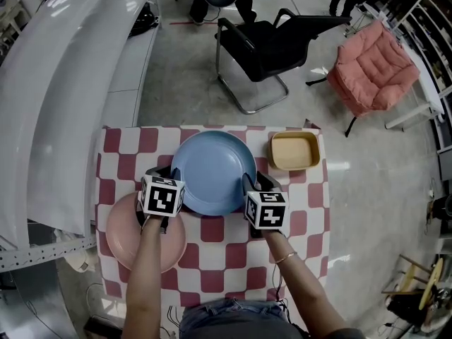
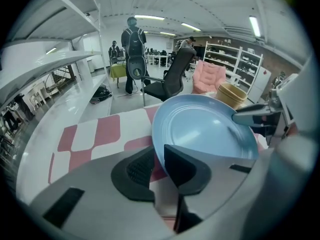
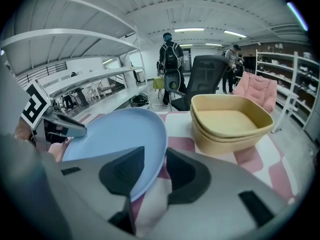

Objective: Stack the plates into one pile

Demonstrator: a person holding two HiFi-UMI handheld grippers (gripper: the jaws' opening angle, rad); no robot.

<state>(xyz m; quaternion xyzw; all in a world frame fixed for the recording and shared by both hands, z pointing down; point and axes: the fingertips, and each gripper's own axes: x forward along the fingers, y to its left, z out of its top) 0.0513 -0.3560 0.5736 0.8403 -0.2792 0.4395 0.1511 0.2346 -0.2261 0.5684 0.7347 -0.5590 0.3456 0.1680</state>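
Work surface: a table point(image 1: 212, 260) under a red-and-white check cloth.

1. The blue plate point(image 1: 212, 168) lies at the centre of the table, towards the far side. Its far rim stops just short of the far edge.
2. The left gripper point(image 1: 164, 174) is closed on the blue plate's left rim. One pad sits over the rim and one under it.
3. The right gripper point(image 1: 252, 184) is clamped on the right rim in the same way. The plate is therefore held at two opposite points.
4. The pink plate point(image 1: 127, 232) lies at the near left. Its left rim reaches the table's left edge. Its far-right rim runs under the left gripper, close to the blue plate. Whether the two plates touch cannot be told.
5. Two nested yellow dishes point(image 1: 295, 150) stand in the far right corner, just beside the blue plate's right rim and apart from it.

Open room: the near centre and near right of the cloth are bare checks. The person's forearms cross the near edge there.

Beyond the table: a white shelf point(image 1: 63, 104) runs close along the left side. A black chair point(image 1: 272, 44) and a pink armchair point(image 1: 371, 69) stand on the floor, well past the far edge.
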